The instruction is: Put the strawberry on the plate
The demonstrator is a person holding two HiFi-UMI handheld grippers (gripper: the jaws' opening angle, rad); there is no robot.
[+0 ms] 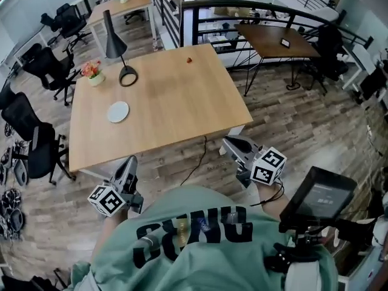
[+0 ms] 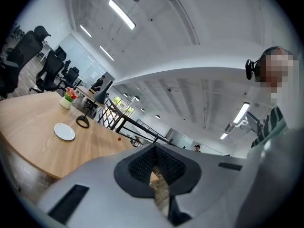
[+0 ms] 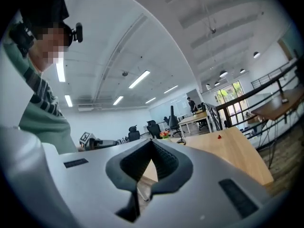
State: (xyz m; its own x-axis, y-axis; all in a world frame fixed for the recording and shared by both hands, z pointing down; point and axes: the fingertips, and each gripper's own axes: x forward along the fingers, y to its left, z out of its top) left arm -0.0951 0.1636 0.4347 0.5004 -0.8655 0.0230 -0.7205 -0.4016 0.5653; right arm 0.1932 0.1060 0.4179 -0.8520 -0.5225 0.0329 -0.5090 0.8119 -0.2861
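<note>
A small red strawberry (image 1: pixel 189 60) lies near the far edge of the wooden table (image 1: pixel 182 108); it also shows as a red dot in the left gripper view (image 2: pixel 119 138) and in the right gripper view (image 3: pixel 219 137). The white plate (image 1: pixel 118 111) sits empty on the table's left part, also in the left gripper view (image 2: pixel 64 131). Both grippers hang off the table's near edge, close to the person's body. My left gripper (image 1: pixel 130 162) is shut with nothing in it, jaws meeting (image 2: pixel 154 148). My right gripper (image 1: pixel 229 142) is shut and empty too (image 3: pixel 152 144).
A black desk lamp (image 1: pixel 115 44) and a small flower pot (image 1: pixel 93 73) stand at the table's far left. Black office chairs (image 1: pixel 36 144) stand left of the table. A railing (image 1: pixel 254 11) and another table (image 1: pixel 276 41) lie beyond it. A cable (image 1: pixel 197 159) hangs off the near edge.
</note>
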